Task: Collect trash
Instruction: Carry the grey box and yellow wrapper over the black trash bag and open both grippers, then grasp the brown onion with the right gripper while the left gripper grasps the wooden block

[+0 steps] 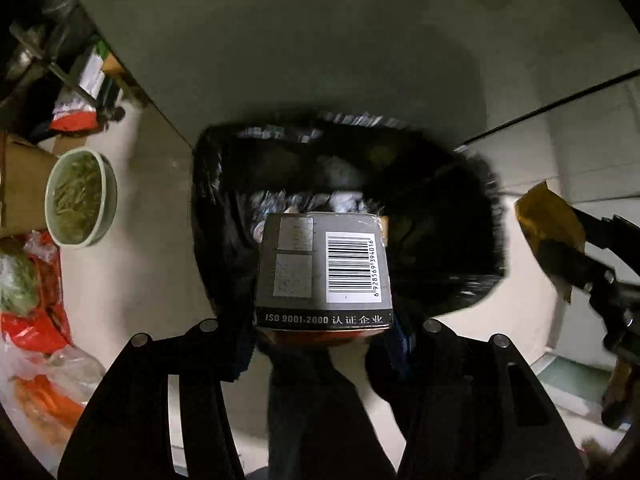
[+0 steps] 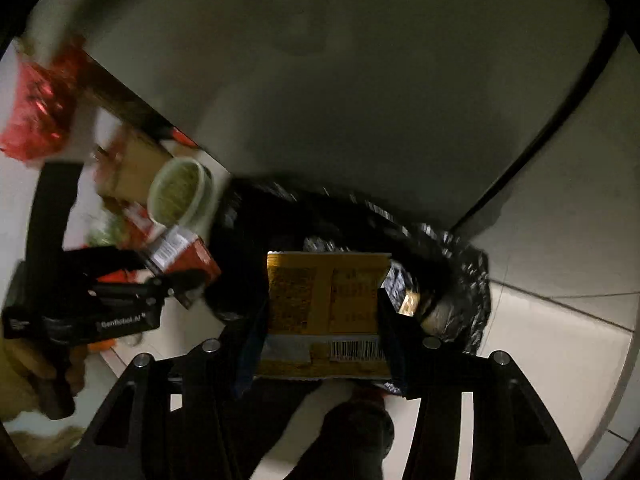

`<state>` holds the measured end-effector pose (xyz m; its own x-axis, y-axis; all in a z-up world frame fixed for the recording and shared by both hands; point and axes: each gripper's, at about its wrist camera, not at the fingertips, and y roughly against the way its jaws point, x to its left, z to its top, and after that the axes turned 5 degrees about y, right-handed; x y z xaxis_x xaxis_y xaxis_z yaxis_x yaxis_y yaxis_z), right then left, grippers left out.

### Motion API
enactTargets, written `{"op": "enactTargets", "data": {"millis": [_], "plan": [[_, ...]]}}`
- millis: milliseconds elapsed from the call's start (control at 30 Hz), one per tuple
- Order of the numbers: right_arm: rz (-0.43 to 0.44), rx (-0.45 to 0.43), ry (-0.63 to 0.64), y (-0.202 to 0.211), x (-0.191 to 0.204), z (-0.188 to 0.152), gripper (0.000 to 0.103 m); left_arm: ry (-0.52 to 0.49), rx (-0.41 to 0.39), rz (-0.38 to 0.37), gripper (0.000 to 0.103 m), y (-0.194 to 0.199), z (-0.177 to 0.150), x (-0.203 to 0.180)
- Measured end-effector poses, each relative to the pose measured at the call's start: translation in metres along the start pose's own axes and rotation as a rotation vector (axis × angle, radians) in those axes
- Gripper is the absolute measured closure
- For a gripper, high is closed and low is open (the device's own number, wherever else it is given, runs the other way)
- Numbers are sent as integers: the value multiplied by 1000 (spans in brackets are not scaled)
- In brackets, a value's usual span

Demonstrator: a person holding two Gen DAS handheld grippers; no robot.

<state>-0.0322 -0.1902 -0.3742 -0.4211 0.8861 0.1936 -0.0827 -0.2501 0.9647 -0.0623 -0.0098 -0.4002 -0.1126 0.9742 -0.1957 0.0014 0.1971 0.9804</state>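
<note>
My left gripper is shut on a grey and red box with a barcode, held just above the open black trash bag. My right gripper is shut on a flat yellow packet with a barcode, held over the same black bag. The bag holds crumpled wrappers. The right gripper with its yellow packet shows at the right edge of the left wrist view. The left gripper with its box shows at the left of the right wrist view.
A green bowl of food scraps stands left of the bag beside a cardboard box. Red and clear plastic bags lie at the lower left. A grey cabinet front rises behind the bag. The floor is pale tile.
</note>
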Motion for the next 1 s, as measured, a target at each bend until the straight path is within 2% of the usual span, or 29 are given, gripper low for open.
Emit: {"op": "enactTargets", "data": {"millis": [67,100,133,233,500,633,767,800,833,900,1000], "plan": [[-13,41,-21,-30,-6,1,44,25,55,38,46,-28,6,4],[-37,55,-33,-39,-10,2,30,32,59,54,38,-33,7,6],[-48,56,-39,-43,-12,3,24,43,52,83,28,-38,11,9],[-72,63,-38,-51,-18,6,24,61,46,95,26,-39,7,16],[-75,26,2,-13,-20,5,24,62,29,117,26,-16,2,21],[-17,-44,37,35,-3,12,24,18,-50,140,26,30,1,13],[83,-175,152,122,37,27,24,-13,-126,118,26,94,-6,-1],[108,-206,178,143,47,31,19,-19,-145,99,26,111,-9,-4],[137,-257,216,174,59,37,13,-26,-169,74,24,133,-13,-8],[167,-351,279,220,75,47,12,-33,-223,33,16,170,-17,-14],[131,-505,346,276,90,66,6,-50,-312,2,15,210,-18,-21]]}}
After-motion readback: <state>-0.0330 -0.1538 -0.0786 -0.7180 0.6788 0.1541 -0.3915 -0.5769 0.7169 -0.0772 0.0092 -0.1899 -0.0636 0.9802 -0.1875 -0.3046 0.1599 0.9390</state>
